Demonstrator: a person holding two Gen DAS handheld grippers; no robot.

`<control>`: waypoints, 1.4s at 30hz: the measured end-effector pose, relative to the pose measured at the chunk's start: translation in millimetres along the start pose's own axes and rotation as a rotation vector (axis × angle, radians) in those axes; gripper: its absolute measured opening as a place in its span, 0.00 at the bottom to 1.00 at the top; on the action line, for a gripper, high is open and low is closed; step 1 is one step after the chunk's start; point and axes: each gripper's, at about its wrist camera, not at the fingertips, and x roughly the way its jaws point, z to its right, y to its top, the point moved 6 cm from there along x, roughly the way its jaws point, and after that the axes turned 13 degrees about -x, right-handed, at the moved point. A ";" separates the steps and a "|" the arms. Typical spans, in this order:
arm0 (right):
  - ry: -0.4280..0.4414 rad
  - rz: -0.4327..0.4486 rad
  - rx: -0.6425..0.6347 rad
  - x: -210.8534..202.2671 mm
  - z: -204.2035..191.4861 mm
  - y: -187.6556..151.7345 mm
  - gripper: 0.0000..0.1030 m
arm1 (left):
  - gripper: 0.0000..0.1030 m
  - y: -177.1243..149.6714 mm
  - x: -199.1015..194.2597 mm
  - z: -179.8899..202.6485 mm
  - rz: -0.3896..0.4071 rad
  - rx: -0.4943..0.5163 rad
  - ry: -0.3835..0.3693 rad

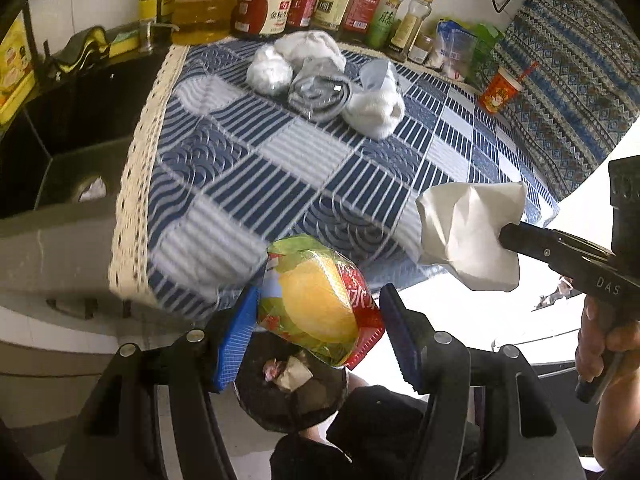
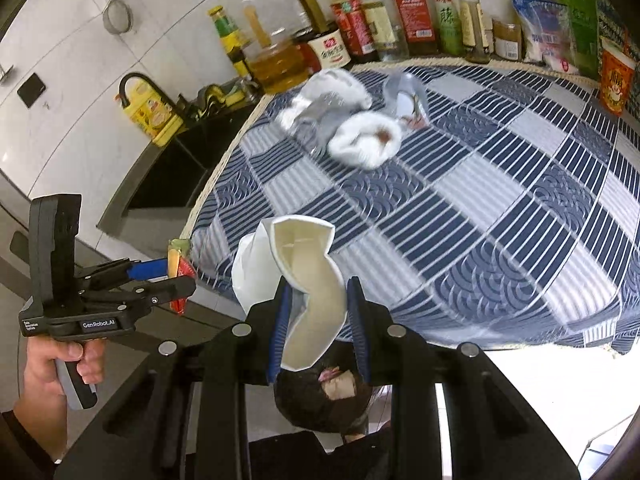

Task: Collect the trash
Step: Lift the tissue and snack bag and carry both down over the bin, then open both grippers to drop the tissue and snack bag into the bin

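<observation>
- Nearest, below both grippers, a round bin lined with a black bag (image 1: 288,404) is sitting on the floor; inside it some crumpled scraps (image 1: 290,372), brownish and pinkish, are lying, too blurred to name.
- The left gripper (image 1: 318,312) is holding a snack wrapper (image 1: 316,300), yellow, green and red, with its blue pads (image 1: 236,336) pressing on either side of the packet. The packet is hanging just above the bin's mouth, off the table's near edge.
- The right gripper (image 2: 318,312) is clamping a crumpled white paper (image 2: 308,280) between its nearly closed jaws. The paper is sticking up past the fingertips and is also hovering over the bin (image 2: 320,404).
- A person's hand (image 2: 60,360) is gripping the handle of the left tool, seen from the right wrist view.
- Beyond, a table covered with a blue and white patterned cloth (image 1: 280,152) is carrying a heap of white and grey rags or wads (image 1: 320,80) with some clear plastic among them, well apart from both grippers.
- To the left of the table, a dark sink (image 1: 80,128) is standing; what is in it I cannot tell.
- Farthest, along the back wall, a row of sauce and oil bottles (image 1: 280,4) is standing, some holding yellow oil, beside a red paper cup with a straw (image 1: 500,90) and a few bagged goods (image 2: 560,24).
</observation>
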 end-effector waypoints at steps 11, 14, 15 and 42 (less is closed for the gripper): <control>0.034 -0.075 0.002 26.1 -34.8 -38.5 0.29 | 0.58 -44.6 11.0 -22.4 -0.067 -0.028 -0.004; 0.043 -0.107 0.007 36.7 -40.0 -52.2 0.29 | 0.58 -57.3 17.1 -29.2 -0.094 -0.035 0.002; 0.044 -0.117 0.008 39.7 -41.4 -55.0 0.29 | 0.58 -60.3 18.7 -31.4 -0.101 -0.038 0.002; 0.057 -0.302 0.041 103.5 -38.8 -115.2 0.29 | 0.58 -144.7 88.9 -65.4 -0.332 -0.144 0.042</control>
